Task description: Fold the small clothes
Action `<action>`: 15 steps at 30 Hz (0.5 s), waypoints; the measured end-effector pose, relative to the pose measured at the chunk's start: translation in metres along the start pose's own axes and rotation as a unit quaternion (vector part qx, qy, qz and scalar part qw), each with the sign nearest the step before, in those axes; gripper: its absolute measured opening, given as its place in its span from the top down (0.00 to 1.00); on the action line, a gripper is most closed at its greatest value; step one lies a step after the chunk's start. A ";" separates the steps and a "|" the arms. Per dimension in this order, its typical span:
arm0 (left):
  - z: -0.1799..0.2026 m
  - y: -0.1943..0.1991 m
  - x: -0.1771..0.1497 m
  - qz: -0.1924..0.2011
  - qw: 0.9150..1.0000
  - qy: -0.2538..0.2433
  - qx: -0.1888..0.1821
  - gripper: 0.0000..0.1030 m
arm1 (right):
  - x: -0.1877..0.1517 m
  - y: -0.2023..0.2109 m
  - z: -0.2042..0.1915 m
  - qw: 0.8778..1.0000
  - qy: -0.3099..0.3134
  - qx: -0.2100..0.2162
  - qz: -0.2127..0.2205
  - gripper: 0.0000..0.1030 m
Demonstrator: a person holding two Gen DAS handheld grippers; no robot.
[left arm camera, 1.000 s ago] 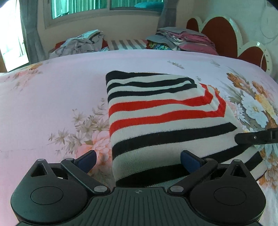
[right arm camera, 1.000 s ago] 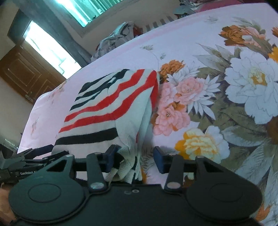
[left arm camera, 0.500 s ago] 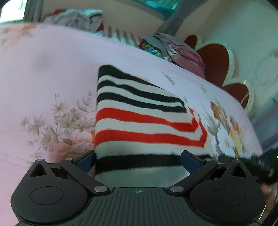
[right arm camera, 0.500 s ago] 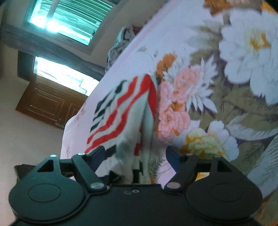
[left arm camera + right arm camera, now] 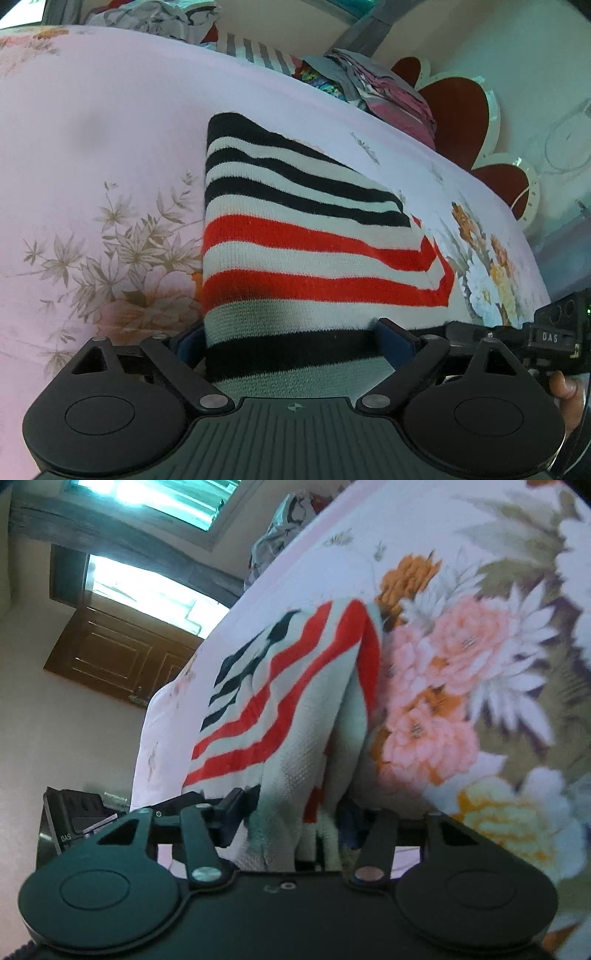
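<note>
- The striped knit garment (image 5: pixel 310 266) is a folded rectangle of ribbed wool-like cloth, banded in black, cream and red; its loose layered edge shows in my right view (image 5: pixel 295 738).
- It lies on the bed sheet (image 5: pixel 110 147), its near end running between the fingers of both grippers.
- My left gripper (image 5: pixel 291 339) has its fingers spread wide to either side of the garment's near end, not pinching it.
- My right gripper (image 5: pixel 299 819) has its fingers parted around the hanging cream layers; the cloth hides the tips, so I cannot tell whether it grips.
- The sheet is smooth pale pink cotton printed with large flowers (image 5: pixel 461 657).
- Beyond: a scalloped red-and-white headboard (image 5: pixel 461 110), a stack of folded clothes (image 5: pixel 376 85), a crumpled grey heap (image 5: pixel 147 18), a bright window (image 5: pixel 155 494) and a panelled wooden door (image 5: pixel 118 653).
</note>
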State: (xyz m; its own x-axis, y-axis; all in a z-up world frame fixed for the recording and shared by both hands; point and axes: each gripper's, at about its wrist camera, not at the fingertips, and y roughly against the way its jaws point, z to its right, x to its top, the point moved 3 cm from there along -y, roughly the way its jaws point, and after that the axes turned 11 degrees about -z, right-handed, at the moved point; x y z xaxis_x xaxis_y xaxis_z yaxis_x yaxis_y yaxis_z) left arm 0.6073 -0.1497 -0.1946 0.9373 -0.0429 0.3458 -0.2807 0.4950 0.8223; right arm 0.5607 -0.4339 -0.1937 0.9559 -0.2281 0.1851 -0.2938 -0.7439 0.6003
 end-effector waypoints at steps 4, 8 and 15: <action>0.003 -0.002 0.002 -0.001 1.000 -0.007 0.013 0.16 | 0.004 -0.011 -0.006 1.000 0.003 -0.021 0.003 0.54; 0.014 -0.003 0.004 0.006 0.998 -0.040 0.038 0.28 | 0.002 -0.024 -0.035 0.991 0.065 -0.114 0.015 0.64; 0.021 0.030 0.004 0.038 0.993 -0.103 0.030 0.58 | -0.016 -0.014 -0.092 0.970 0.127 -0.200 0.061 0.69</action>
State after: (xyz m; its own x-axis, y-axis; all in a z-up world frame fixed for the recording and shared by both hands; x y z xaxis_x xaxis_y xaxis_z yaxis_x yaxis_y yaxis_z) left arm 0.5984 -0.1534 -0.1595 0.8524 -0.1884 0.4877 -0.3661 0.4509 0.8141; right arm 0.5491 -0.3625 -0.1337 0.8981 -0.0983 0.4286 -0.4293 -0.4073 0.8061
